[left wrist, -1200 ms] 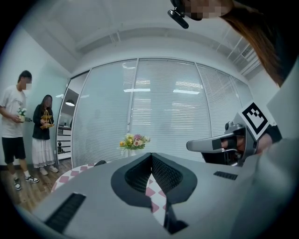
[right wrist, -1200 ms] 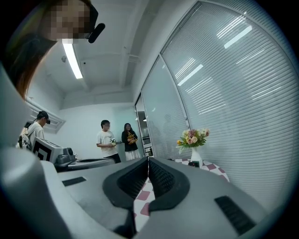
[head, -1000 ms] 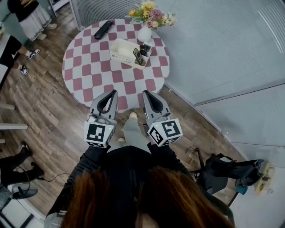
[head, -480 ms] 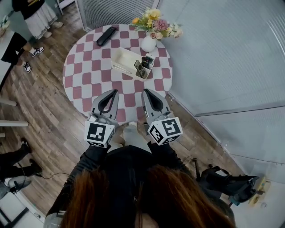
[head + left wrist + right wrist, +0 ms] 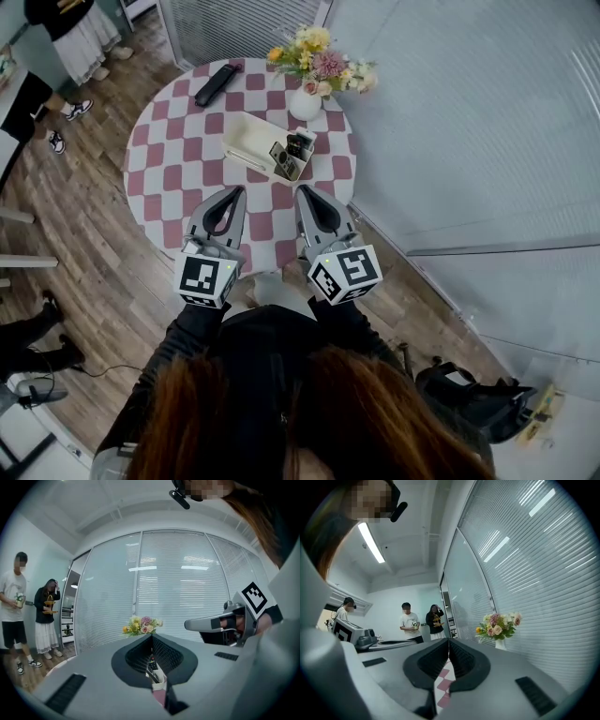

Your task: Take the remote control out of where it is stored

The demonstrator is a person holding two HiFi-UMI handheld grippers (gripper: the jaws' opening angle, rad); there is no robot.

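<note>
A white storage box (image 5: 246, 139) stands on the round checkered table (image 5: 173, 164), and several remote controls (image 5: 296, 148) stand upright in its right-hand compartment. Another black remote (image 5: 217, 84) lies flat at the table's far edge. My left gripper (image 5: 238, 192) and right gripper (image 5: 302, 191) are side by side over the table's near edge, short of the box, both shut and holding nothing. In the left gripper view the left gripper (image 5: 151, 637) has its jaw tips together, and the remotes (image 5: 152, 664) in the box (image 5: 160, 678) show through the gap below. The right gripper (image 5: 448, 640) faces bare tablecloth.
A white vase of flowers (image 5: 315, 67) stands just behind the box, by the blind-covered glass wall (image 5: 450, 112). Two people (image 5: 28, 611) stand off to the left on the wooden floor. A bag (image 5: 469, 398) lies on the floor behind me to the right.
Both grippers have moved forward together, from over the floor to over the table's near edge. The box and flowers now lie closer. Neither pair of jaws has changed.
</note>
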